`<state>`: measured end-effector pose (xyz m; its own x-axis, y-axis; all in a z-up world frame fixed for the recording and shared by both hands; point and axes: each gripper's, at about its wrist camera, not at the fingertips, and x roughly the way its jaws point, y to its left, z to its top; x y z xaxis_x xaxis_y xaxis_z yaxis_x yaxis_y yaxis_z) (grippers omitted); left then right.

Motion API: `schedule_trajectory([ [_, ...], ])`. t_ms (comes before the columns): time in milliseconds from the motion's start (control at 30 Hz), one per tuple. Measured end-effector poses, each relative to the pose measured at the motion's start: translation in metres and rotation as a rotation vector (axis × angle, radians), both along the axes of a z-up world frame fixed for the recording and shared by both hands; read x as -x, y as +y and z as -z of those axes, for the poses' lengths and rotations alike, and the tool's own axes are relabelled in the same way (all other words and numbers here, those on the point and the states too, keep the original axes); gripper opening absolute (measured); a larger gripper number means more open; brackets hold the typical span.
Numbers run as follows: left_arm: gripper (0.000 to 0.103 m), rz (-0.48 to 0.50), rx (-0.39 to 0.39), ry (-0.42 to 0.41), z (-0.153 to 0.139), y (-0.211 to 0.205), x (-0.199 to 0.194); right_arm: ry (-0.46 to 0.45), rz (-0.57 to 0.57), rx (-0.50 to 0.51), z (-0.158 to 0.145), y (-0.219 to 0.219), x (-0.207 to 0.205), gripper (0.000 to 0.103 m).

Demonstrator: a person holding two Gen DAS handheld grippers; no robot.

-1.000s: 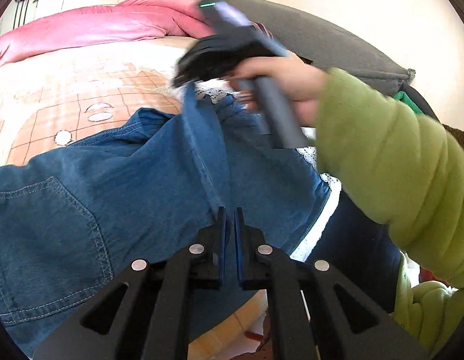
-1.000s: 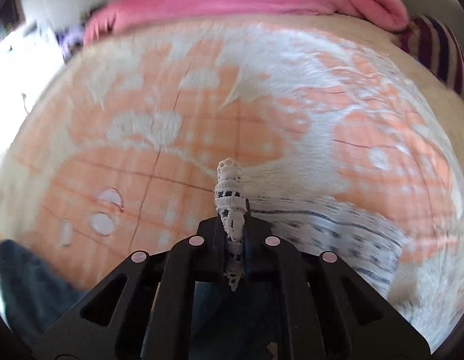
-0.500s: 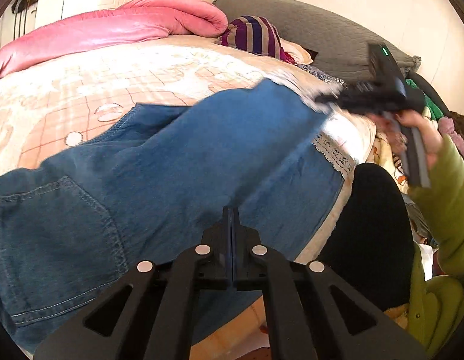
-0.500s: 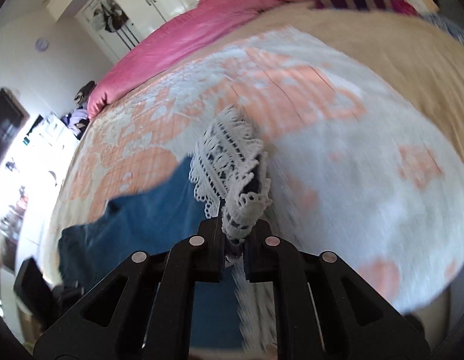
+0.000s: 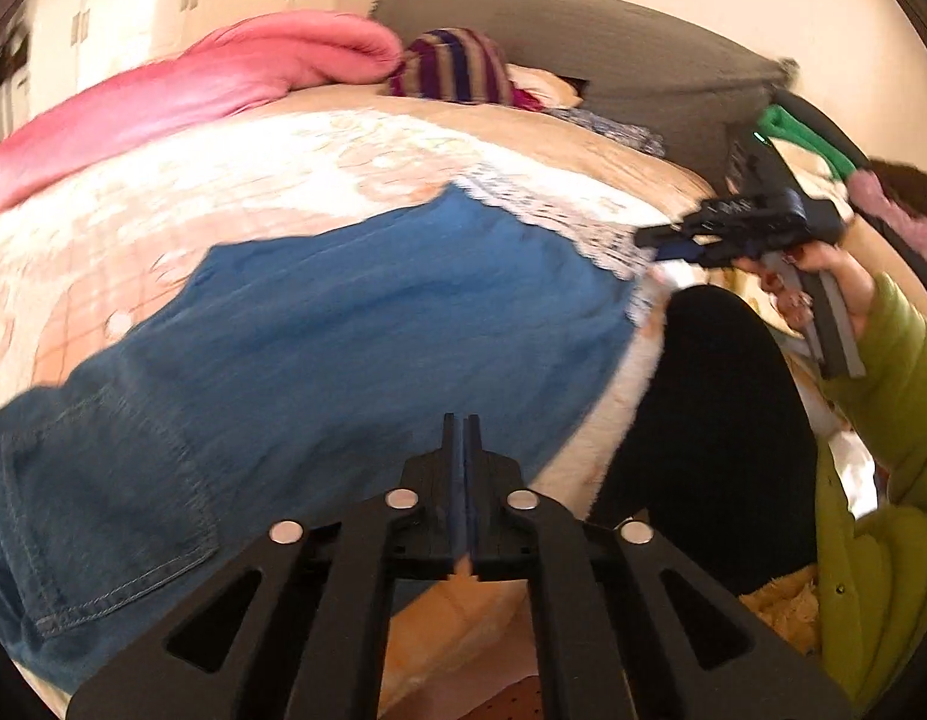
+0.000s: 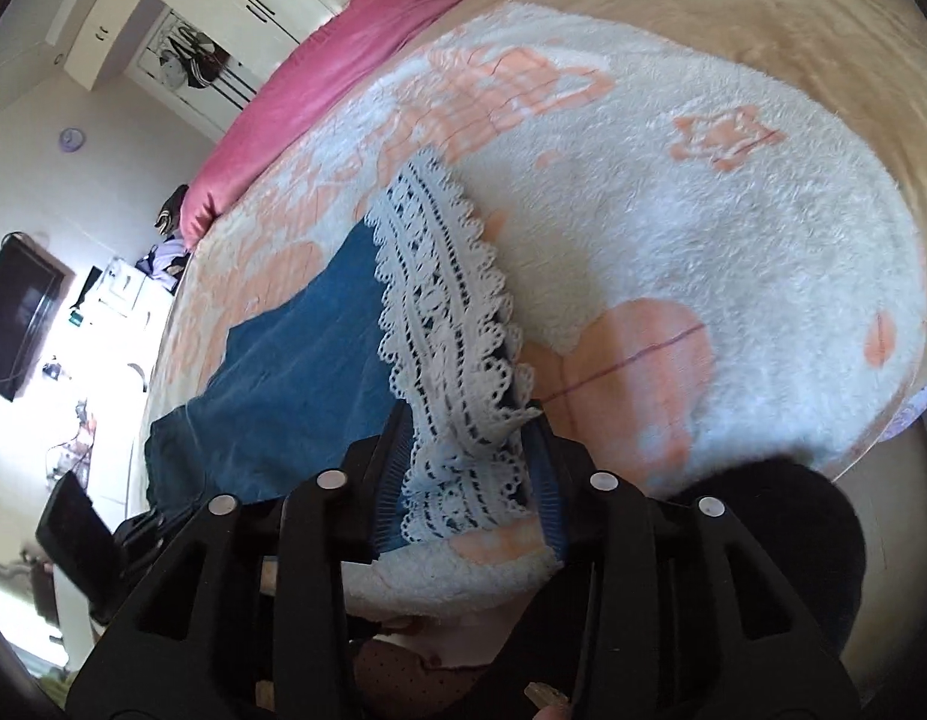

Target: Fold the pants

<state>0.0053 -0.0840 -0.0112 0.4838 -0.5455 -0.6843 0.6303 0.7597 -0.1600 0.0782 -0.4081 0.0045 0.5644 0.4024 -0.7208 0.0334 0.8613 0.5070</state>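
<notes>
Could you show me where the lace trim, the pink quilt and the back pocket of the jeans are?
lace trim point(image 6: 445, 324): right wrist view, middle of the white band.
pink quilt point(image 5: 181, 84): left wrist view, its rolled top.
back pocket point(image 5: 103, 498): left wrist view, centre of the stitched patch.

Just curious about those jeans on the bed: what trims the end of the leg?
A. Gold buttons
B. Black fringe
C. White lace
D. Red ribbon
C: the right wrist view shows white lace sewn along the hem of the blue jeans.
</notes>
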Motion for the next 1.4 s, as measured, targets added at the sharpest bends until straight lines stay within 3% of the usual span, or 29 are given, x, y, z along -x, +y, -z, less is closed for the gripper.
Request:
schedule_trajectory([
  [67,0.029,0.026,-0.031,-0.009,0.002,-0.011,0.002,-0.008,0.004,0.018,-0.001,-0.001,-0.002,0.021],
  [267,0.039,0.089,-0.158,-0.073,0.010,-0.039,0.009,-0.010,0.014,0.000,0.002,-0.004,-0.004,0.021],
  [467,0.039,0.064,-0.329,-0.118,0.032,-0.061,-0.001,-0.010,0.015,-0.019,0.003,-0.006,-0.002,0.022],
  [533,0.032,0.053,-0.298,-0.113,0.031,-0.058,-0.004,-0.008,0.016,-0.019,0.004,-0.006,-0.001,0.022],
  [633,0.005,0.023,-0.222,-0.078,0.025,-0.046,-0.015,-0.003,0.011,-0.018,0.005,-0.005,-0.002,0.022],
  [733,0.003,-0.002,-0.131,-0.042,0.017,-0.030,-0.019,-0.003,-0.002,-0.007,0.003,-0.001,-0.001,0.022],
  [900,0.003,0.007,-0.064,-0.021,0.002,-0.010,-0.007,-0.009,-0.060,0.028,-0.002,0.011,0.007,0.014],
  [1067,0.003,0.027,-0.080,-0.011,0.005,-0.006,0.005,0.021,-0.089,0.087,0.004,0.021,0.016,0.012],
  [1333,0.003,0.061,-0.119,0.027,0.024,-0.020,0.004,0.039,-0.044,0.173,0.014,0.016,0.019,0.012],
  [1400,0.004,0.056,-0.116,0.036,0.027,-0.018,0.005,0.038,-0.048,0.209,0.014,0.019,0.019,0.018],
])
